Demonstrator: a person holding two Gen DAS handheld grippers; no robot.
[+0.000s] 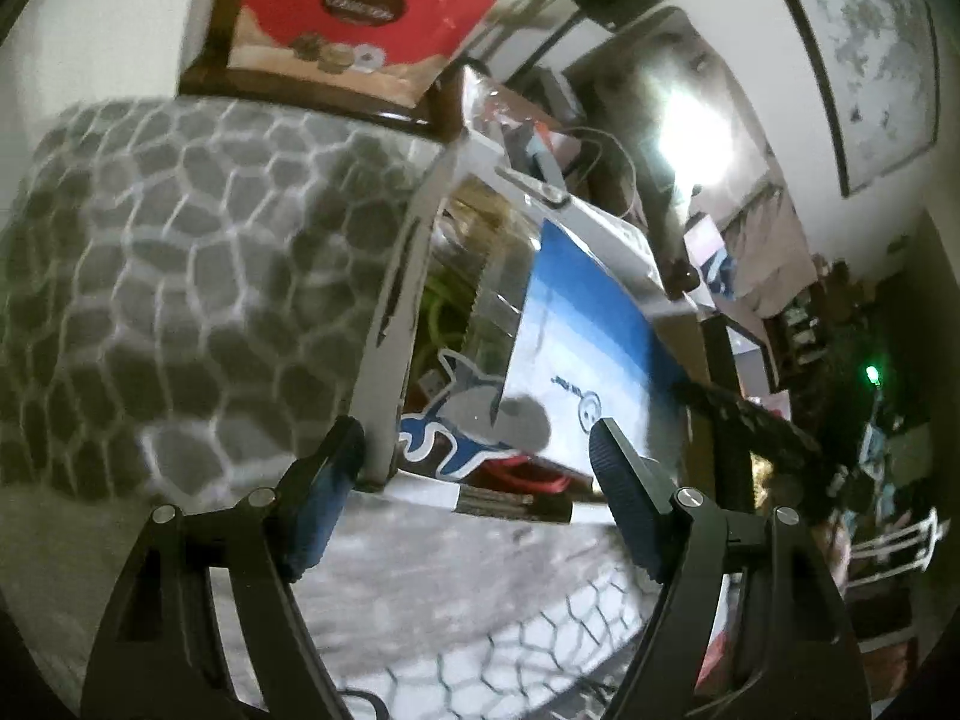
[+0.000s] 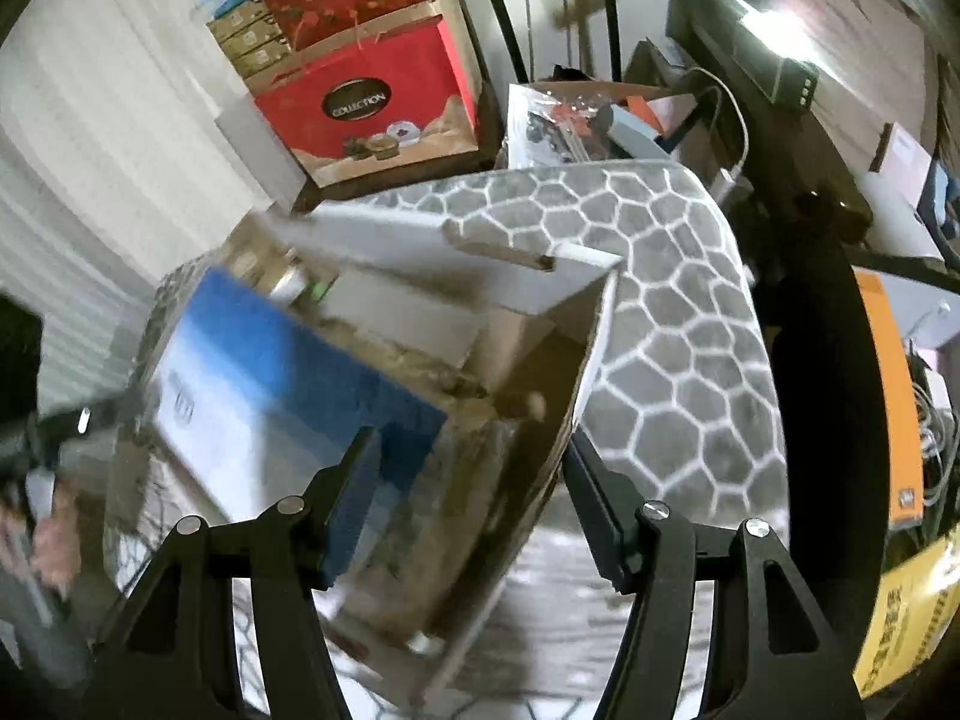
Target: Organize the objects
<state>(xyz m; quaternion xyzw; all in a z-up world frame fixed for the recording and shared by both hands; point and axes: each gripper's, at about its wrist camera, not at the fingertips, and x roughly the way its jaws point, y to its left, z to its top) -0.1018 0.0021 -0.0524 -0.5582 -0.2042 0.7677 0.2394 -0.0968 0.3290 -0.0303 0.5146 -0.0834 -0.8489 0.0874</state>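
Note:
An open white cardboard box [image 1: 414, 276] stands on a grey honeycomb-patterned cushion [image 1: 168, 276]; it also shows in the right wrist view [image 2: 516, 420]. A blue-and-white flat package [image 1: 576, 360] leans inside it, also seen in the right wrist view [image 2: 276, 396]. My left gripper [image 1: 477, 462] is open, its left finger by the box's wall, its right finger by the package. My right gripper [image 2: 474, 468] is open around the box's near corner; its left fingertip overlaps the blue package. Clear wrapped items and green cable lie deeper in the box.
A red gift box [image 2: 372, 102] stands behind the cushion [image 2: 678, 324] on a dark wooden stand [image 1: 312, 96]. A cluttered carton [image 2: 600, 114] sits beyond. A dark table edge [image 2: 804, 312] and orange and yellow packages [image 2: 894, 432] are at right.

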